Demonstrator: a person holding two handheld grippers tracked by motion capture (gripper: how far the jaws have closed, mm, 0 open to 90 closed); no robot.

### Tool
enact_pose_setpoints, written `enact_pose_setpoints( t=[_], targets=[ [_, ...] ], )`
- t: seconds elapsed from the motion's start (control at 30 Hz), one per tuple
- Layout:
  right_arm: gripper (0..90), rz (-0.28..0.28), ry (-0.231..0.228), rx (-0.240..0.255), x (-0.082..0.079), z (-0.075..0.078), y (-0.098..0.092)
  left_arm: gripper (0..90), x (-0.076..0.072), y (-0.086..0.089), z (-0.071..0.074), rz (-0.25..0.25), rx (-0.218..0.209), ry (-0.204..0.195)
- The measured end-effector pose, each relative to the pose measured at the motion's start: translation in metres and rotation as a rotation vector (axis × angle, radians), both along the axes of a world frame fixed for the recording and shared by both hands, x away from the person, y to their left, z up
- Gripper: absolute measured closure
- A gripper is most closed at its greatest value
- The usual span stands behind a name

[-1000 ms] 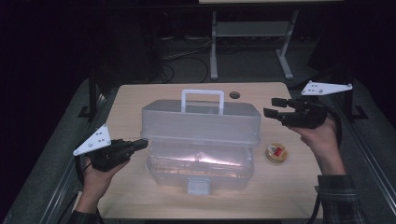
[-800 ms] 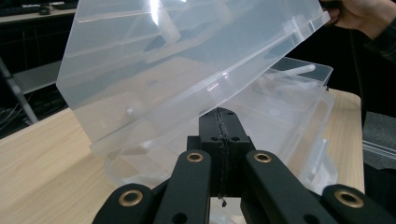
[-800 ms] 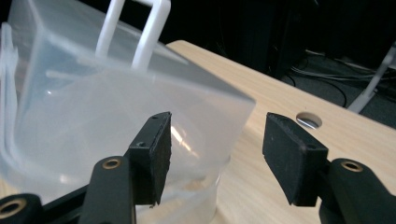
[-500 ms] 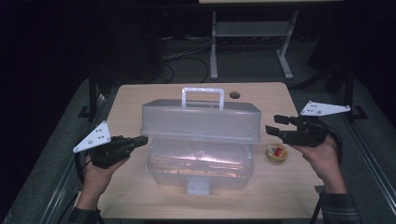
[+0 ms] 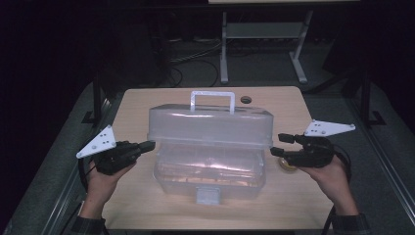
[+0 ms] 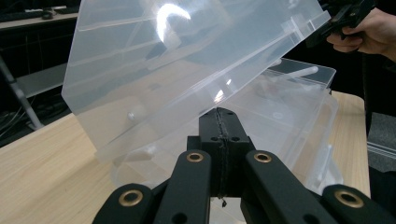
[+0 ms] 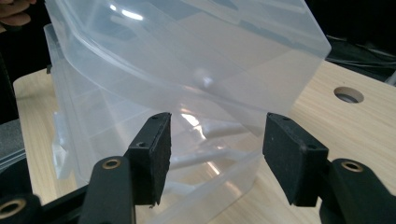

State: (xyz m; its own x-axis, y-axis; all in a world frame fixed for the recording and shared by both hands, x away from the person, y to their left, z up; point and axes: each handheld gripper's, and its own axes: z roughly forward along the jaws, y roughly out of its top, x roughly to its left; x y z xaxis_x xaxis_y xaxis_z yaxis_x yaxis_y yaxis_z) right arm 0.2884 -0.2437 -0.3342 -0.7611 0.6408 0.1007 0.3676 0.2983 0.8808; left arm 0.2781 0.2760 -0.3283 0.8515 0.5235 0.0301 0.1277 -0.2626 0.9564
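Observation:
A clear plastic toolbox stands mid-table, its lid (image 5: 210, 127) raised at a tilt above the base (image 5: 210, 172), with a white handle (image 5: 212, 100) on top. My left gripper (image 5: 148, 145) is shut with nothing in it, and its tip sits at the lid's left lower edge. In the left gripper view the closed jaws' tip (image 6: 219, 116) lies just under the tilted lid (image 6: 177, 60). My right gripper (image 5: 280, 145) is open beside the box's right end. In the right gripper view its pads (image 7: 154, 154) frame the gap between the lid (image 7: 196, 46) and the base (image 7: 116, 126), touching neither.
A small round yellowish object (image 5: 286, 167) lies on the wooden table (image 5: 147, 103) under my right hand. A round hole (image 5: 245, 100) is in the tabletop behind the box. A metal stand (image 5: 225, 49) and cables are on the dark floor beyond.
My right gripper has come down and nearer from the box's upper right to its right end. The left gripper has barely moved.

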Motion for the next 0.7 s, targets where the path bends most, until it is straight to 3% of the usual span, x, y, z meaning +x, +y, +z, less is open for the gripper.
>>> enact_pose_setpoints(
  t=[0.7],
  targets=[
    [41.5,0.009,-0.016,0.029,-0.0008,0.0058,0.0023,89.8,0.0004,0.0006,0.0007,-0.007,-0.008,0.005]
  ],
)
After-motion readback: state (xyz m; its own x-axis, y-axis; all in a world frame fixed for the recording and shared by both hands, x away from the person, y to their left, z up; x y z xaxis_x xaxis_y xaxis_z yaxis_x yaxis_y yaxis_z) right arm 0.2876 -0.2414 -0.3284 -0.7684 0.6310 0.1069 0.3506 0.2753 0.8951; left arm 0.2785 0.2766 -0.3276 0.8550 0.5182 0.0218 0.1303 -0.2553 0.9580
